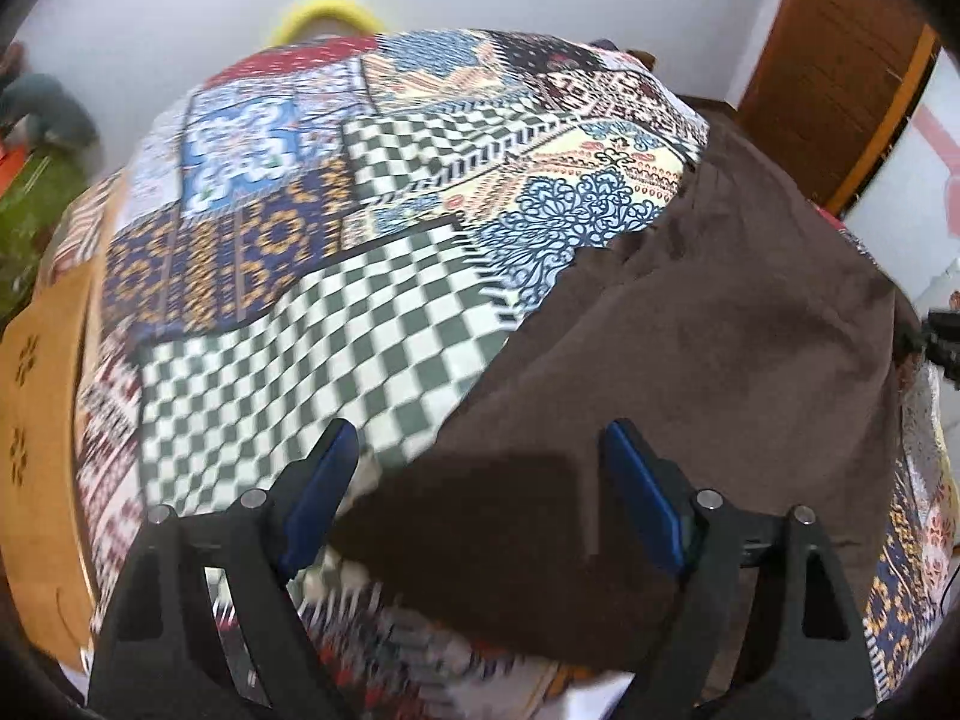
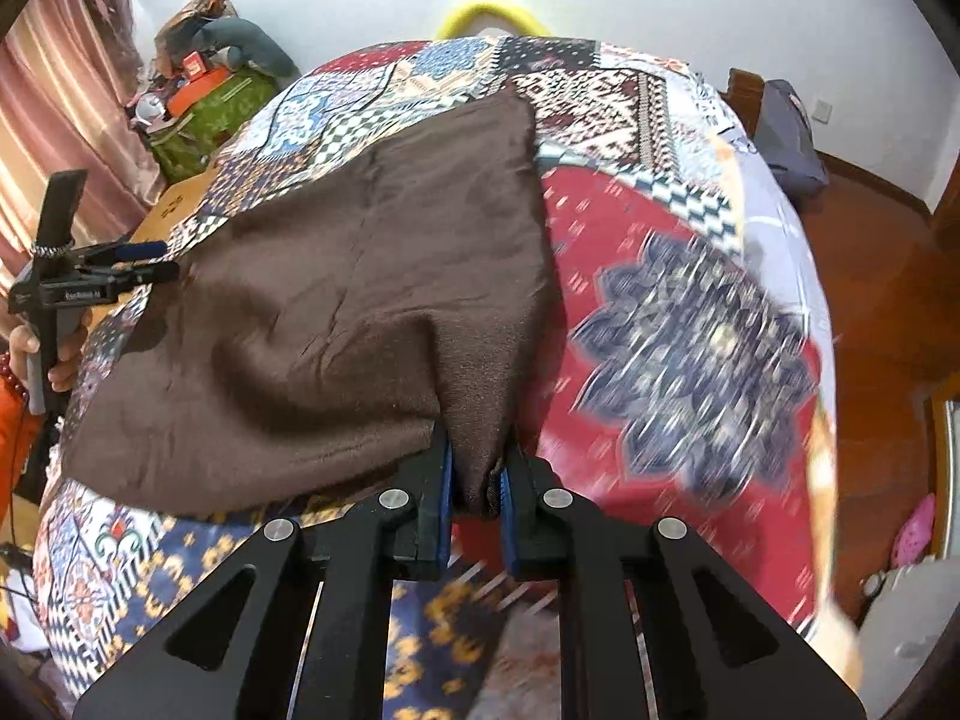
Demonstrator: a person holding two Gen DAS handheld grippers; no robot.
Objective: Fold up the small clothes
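Observation:
A brown garment [image 2: 336,312] lies spread on a patchwork bedcover [image 2: 660,300]. My right gripper [image 2: 477,468] is shut on a bunched fold at the garment's near edge, with cloth squeezed between the blue pads [image 2: 445,480]. In the left wrist view the same brown garment [image 1: 690,330] fills the right side. My left gripper [image 1: 480,462] stands wide open over its near corner, and its blue pads [image 1: 324,486] do not press the cloth. In the right wrist view the left gripper [image 2: 129,261] is at the garment's left edge, held by a hand [image 2: 36,354].
A yellow curved object [image 2: 492,12] peeks over the bed's far edge. A green box [image 2: 204,114] piled with items and a pink curtain [image 2: 54,96] stand at the left. A tan board [image 1: 42,420] borders the bed. Wooden floor [image 2: 876,276] lies to the right.

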